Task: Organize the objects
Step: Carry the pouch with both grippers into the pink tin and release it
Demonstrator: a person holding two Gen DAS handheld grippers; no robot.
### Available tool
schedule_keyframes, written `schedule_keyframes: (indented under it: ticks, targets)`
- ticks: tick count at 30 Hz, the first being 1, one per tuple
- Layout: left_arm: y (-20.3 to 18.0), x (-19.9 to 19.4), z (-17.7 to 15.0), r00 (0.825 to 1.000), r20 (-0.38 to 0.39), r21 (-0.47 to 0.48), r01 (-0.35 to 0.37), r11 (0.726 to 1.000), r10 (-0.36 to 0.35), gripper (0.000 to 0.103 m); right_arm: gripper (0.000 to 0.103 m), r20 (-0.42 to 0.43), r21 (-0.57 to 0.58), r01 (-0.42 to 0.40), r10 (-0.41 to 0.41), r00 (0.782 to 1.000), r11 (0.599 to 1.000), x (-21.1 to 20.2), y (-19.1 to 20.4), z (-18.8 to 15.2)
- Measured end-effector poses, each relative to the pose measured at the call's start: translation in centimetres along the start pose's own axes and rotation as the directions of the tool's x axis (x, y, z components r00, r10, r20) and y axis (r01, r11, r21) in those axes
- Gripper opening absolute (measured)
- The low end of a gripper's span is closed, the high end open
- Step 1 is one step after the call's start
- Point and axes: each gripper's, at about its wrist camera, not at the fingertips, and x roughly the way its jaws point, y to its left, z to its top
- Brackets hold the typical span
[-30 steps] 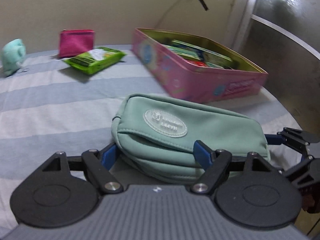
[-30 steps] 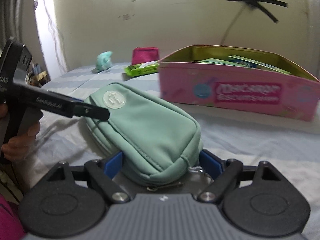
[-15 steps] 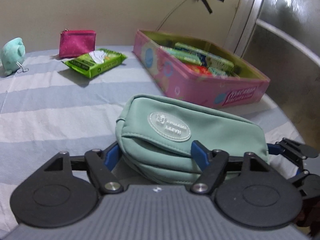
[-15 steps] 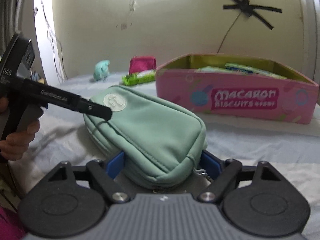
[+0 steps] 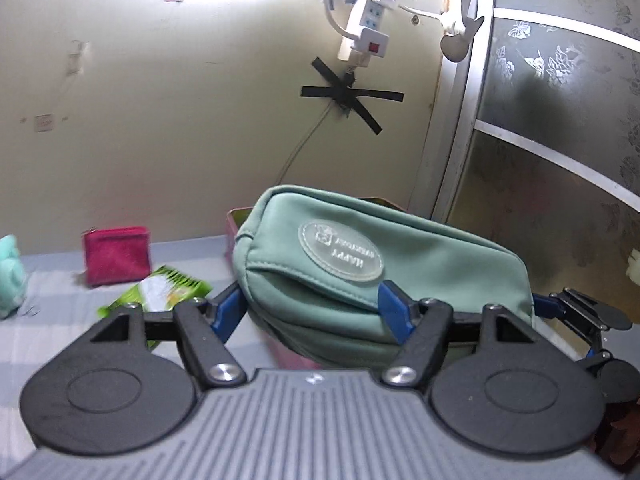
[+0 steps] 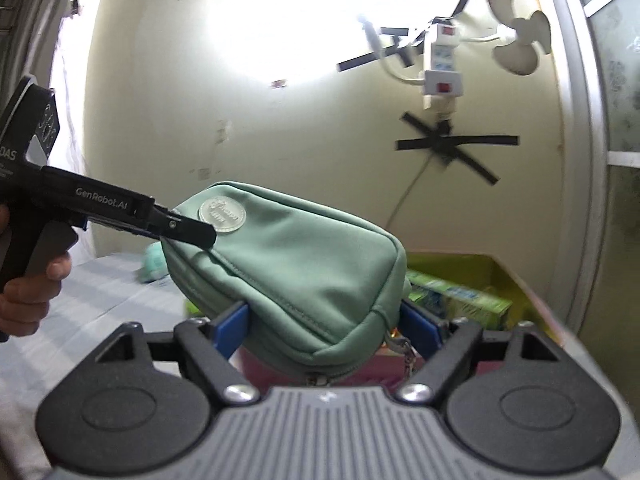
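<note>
A mint green zip pouch (image 5: 400, 264) with an oval badge hangs in the air, carried by both grippers. My left gripper (image 5: 310, 312) has its blue pads on the pouch's badge end, and its jaws are closing on it. From the right wrist view, the left gripper (image 6: 188, 234) reaches in from the left, with a hand on its handle. My right gripper (image 6: 326, 328) is shut on the zip end of the pouch (image 6: 304, 264). The pink biscuit tin (image 6: 492, 276), open with green boxes (image 6: 460, 300) inside, lies below and behind the pouch.
On the striped bed sheet (image 5: 48, 332) lie a red purse (image 5: 116, 256), a green wipes pack (image 5: 168, 288) and a mint plush toy (image 5: 10, 276). A wall with a taped power strip (image 5: 364, 36) stands behind. A frosted sliding door (image 5: 560, 140) is at right.
Both grippers rose with the pouch, lifting it off the sheet and toward the tin. Both views tilted up to the wall. The left jaws narrowed on the pouch.
</note>
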Motion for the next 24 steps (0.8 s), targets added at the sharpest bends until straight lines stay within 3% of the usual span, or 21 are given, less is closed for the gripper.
schedule_keyframes:
  ticks: [7, 11, 15, 17, 24]
  targets:
    - [-2.9, 6.4, 1.2, 0.999, -0.052, 0.001, 0.006, 1.000, -0.006, 0.072, 0.082, -0.022, 0.038, 0.086, -0.086, 0.996, 0.996, 3.9, -4.6, -0.2]
    - [-4.6, 9.8, 1.3, 0.997, -0.068, 0.050, -0.021, 0.999, 0.024, 0.072, 0.082, -0.045, 0.050, 0.126, -0.124, 0.991, 0.991, 6.1, -7.1, -0.7]
    - [-5.6, 13.2, 1.6, 0.994, -0.099, 0.064, -0.037, 0.997, 0.043, 0.073, 0.086, -0.078, 0.035, 0.216, -0.213, 0.974, 0.976, 8.8, -9.0, -1.0]
    - [-6.1, 14.1, 1.4, 0.992, -0.101, 0.091, -0.072, 0.993, 0.081, 0.073, 0.090, -0.076, 0.036, 0.257, -0.254, 0.964, 0.966, 9.6, -9.5, -1.5]
    - [-6.5, 13.6, -0.3, 0.979, -0.134, 0.139, -0.133, 0.981, 0.152, 0.074, 0.091, -0.036, 0.100, 0.255, -0.253, 0.967, 0.962, 8.5, -9.8, -2.7]
